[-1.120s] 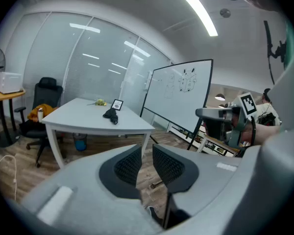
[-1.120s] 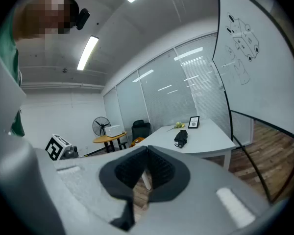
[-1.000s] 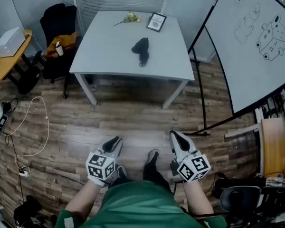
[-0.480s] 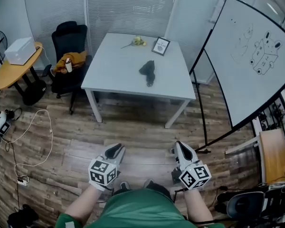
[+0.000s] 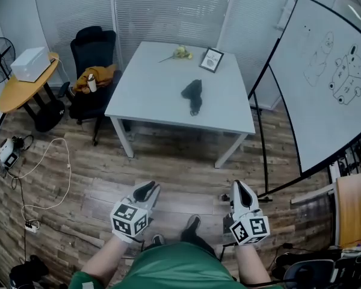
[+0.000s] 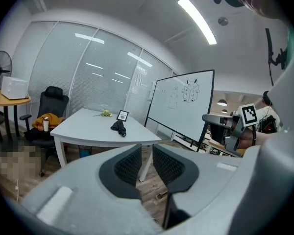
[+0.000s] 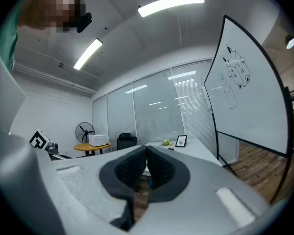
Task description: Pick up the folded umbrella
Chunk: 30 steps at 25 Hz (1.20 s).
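The folded black umbrella point(image 5: 193, 93) lies on the white table point(image 5: 144, 101), right of its middle, far ahead of both grippers. In the left gripper view the umbrella point(image 6: 119, 127) is small on the tabletop, above the jaws. My left gripper point(image 5: 147, 189) is held low over the wooden floor, shut and empty, and points toward the table. My right gripper point(image 5: 240, 188) hangs beside it to the right, its pads together with nothing between them. The right gripper view shows the table's far end, but the umbrella is hidden behind the jaws.
A framed picture point(image 5: 212, 59) and a yellow flower point(image 5: 180, 52) sit at the table's far end. A black chair point(image 5: 93, 47) with an orange garment stands left of the table. A whiteboard on a stand point(image 5: 325, 71) is at the right. A white cable point(image 5: 48, 167) trails on the floor.
The head view has tipped up and shows more of the far wall and the fan. Both grippers rose slightly and stayed shut; the right one drifted to the right.
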Tool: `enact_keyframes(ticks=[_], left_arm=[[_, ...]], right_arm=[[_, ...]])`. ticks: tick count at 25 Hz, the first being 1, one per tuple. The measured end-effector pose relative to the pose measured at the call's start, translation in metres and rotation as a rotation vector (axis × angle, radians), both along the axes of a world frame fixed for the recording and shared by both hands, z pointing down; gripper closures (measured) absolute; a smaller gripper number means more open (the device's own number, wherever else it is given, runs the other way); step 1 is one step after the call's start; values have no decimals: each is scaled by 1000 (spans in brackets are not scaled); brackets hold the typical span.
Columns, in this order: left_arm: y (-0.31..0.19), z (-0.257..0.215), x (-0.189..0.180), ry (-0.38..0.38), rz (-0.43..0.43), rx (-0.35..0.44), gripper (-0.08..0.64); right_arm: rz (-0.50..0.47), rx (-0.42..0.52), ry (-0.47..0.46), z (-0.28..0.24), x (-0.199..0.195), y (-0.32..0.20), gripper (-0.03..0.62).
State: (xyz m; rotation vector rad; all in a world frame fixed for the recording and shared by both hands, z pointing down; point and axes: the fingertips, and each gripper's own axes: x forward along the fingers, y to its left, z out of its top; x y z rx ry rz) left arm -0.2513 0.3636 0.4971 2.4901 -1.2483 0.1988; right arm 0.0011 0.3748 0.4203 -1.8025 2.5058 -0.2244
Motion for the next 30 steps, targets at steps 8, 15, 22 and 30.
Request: enact_keyframes(ticks=[8,15,22,30], left_arm=[[-67,4,46,-36,-81,-40,480],[-107,-3,85,-35,-178,-46,480],[-131,-1,112,-38,-217,-73,480],[-176,1,138,-49,-179,-80,480]], right_arm=[[-111,-67,-71,16,41,-91,589],[-161,-82,-81,18,91,-154,589],[-166,-90,-105,23,125,-185,589],[-119,-118,-121,39,154,-213,589]])
